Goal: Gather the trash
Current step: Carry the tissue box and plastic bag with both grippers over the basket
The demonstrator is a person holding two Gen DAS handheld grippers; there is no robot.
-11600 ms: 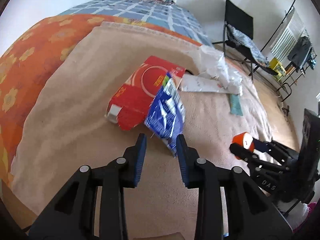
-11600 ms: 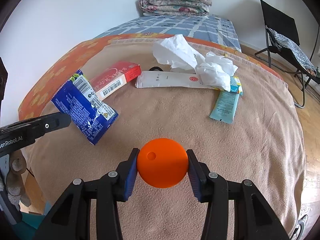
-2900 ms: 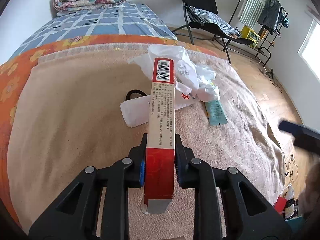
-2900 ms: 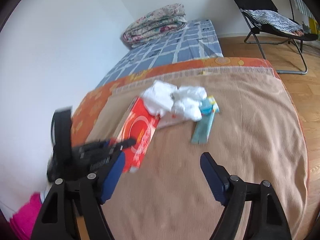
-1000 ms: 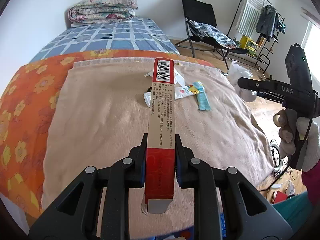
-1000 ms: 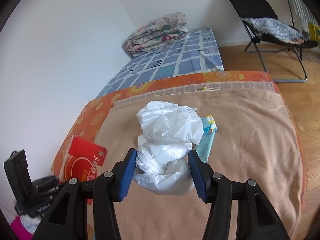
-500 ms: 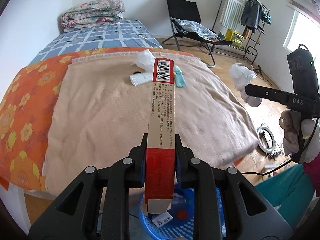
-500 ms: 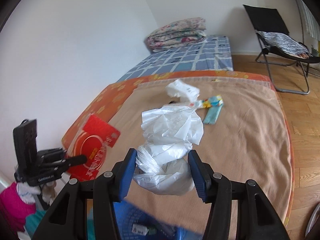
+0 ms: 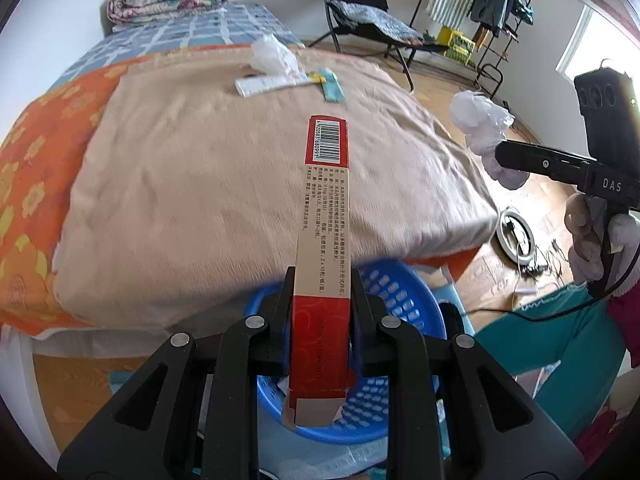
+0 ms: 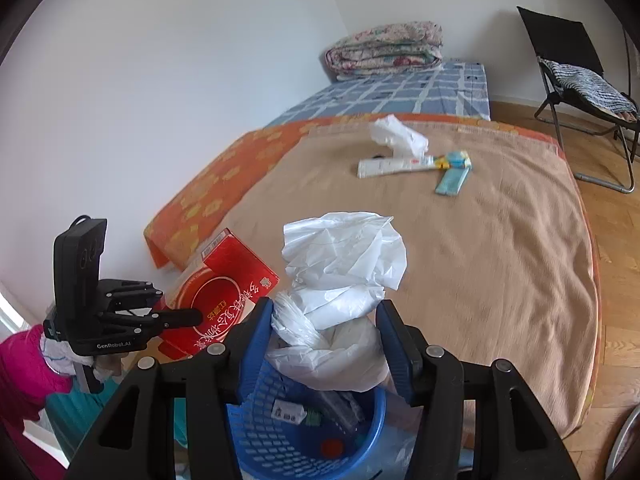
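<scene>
My left gripper [image 9: 320, 312] is shut on a flat red carton [image 9: 323, 216], held edge-up over the blue perforated basket [image 9: 404, 304] at the foot of the bed; the same carton [image 10: 224, 296] shows red-faced in the right wrist view. My right gripper [image 10: 326, 332] is shut on a crumpled white plastic bag [image 10: 340, 276], also above the blue basket [image 10: 280, 440], which holds several small pieces of trash. From the left wrist view the bag [image 9: 480, 120] hangs at the right. On the tan blanket [image 10: 480, 240] lie another white bag [image 10: 396, 132], a white tube [image 10: 394, 166] and a teal wrapper [image 10: 452, 180].
A folded quilt [image 10: 384, 52] lies at the head of the bed. A black folding chair [image 10: 576, 76] stands on the wooden floor to the right, with a drying rack [image 9: 480, 16] beyond it. A white ring light [image 9: 516, 232] and cables lie on the floor.
Both grippers have drawn back from the bed and come over the blue basket, which now fills the lower part of both views. The carton and the white bag stay gripped.
</scene>
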